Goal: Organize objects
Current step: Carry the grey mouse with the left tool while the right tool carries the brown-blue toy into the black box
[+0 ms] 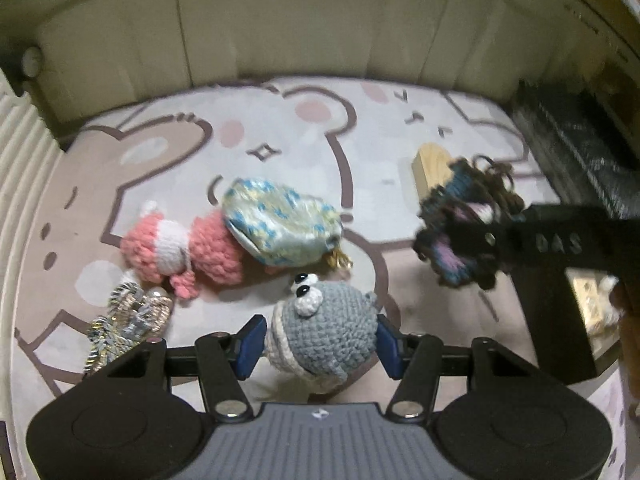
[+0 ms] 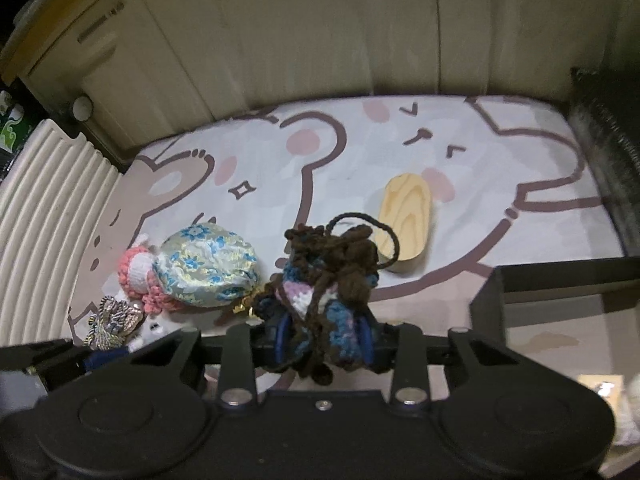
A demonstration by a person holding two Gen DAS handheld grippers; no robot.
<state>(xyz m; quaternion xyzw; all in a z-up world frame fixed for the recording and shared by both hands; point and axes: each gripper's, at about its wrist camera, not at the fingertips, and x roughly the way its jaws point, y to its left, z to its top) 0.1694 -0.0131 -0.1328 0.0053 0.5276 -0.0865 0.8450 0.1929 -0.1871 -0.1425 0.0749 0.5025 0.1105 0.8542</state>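
Clamped on both sides — left gripper [image 1: 320,344] pinching the grey crocheted fish [image 1: 324,332] across its round body between the blue pads [image 1: 251,346], right gripper [image 2: 322,340] squeezed on the dark blue-and-brown crocheted doll [image 2: 332,280], brown yarn strands trailing over the fingers. Both toys held clear of the cartoon-printed mat [image 1: 280,132], or so it looks from the gap beneath the fish. Fish pointing eyes away from the left wrist camera, long axis roughly along the fingers. Doll carried to the right of the fish, close to the black open box [image 2: 540,300] at the mat's right edge — right hand plainly nearer to it. Left behind on the mat: pink crocheted toy [image 1: 180,248], brocade pouch [image 1: 276,224] leaning on it, metallic braided cord [image 1: 120,320], wooden block [image 2: 404,224]. Likely next: doll down into the box, straight to the right.
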